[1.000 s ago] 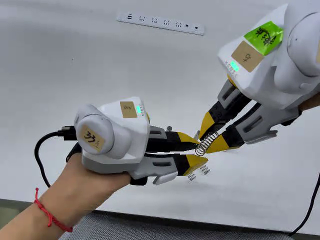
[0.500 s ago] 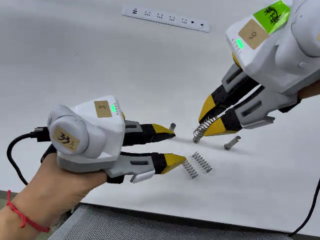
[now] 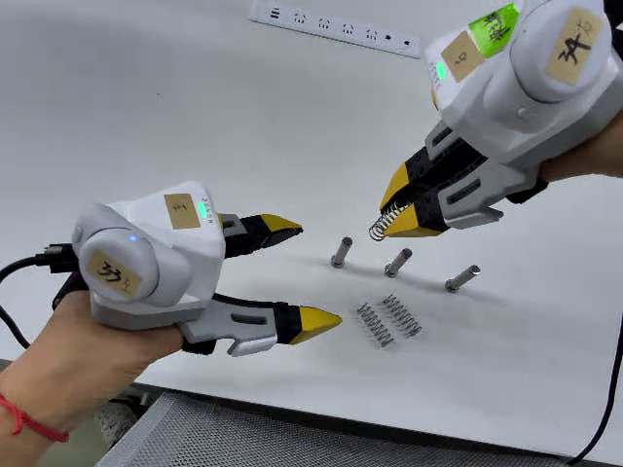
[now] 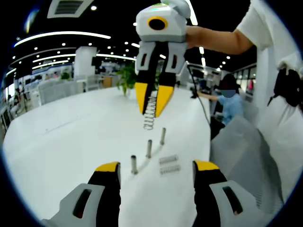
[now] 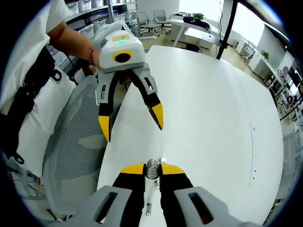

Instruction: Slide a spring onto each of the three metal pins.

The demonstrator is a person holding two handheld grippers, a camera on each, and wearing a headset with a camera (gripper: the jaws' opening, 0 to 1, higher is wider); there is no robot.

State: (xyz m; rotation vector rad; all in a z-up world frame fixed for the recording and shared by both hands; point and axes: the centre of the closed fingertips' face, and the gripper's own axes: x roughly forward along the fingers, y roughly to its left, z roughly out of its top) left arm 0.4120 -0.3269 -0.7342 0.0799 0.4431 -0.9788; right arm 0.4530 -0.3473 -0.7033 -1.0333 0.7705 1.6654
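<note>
While my right tongs (image 3: pixel 386 220) clamp one spring (image 3: pixel 378 229), my left tongs (image 3: pixel 313 274) stand wide apart.
Head view: three pins (image 3: pixel 397 262) in a row on the white table (image 3: pixel 195 97), two loose springs (image 3: pixel 386 320) just on their near side. Left gripper view: the clamped spring hangs above the pins. Right gripper view: it sits between my tips.

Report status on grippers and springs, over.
Left gripper open, empty. Right gripper shut on one spring. Three pins bare; two springs lying beside them. Nothing in the way.
</note>
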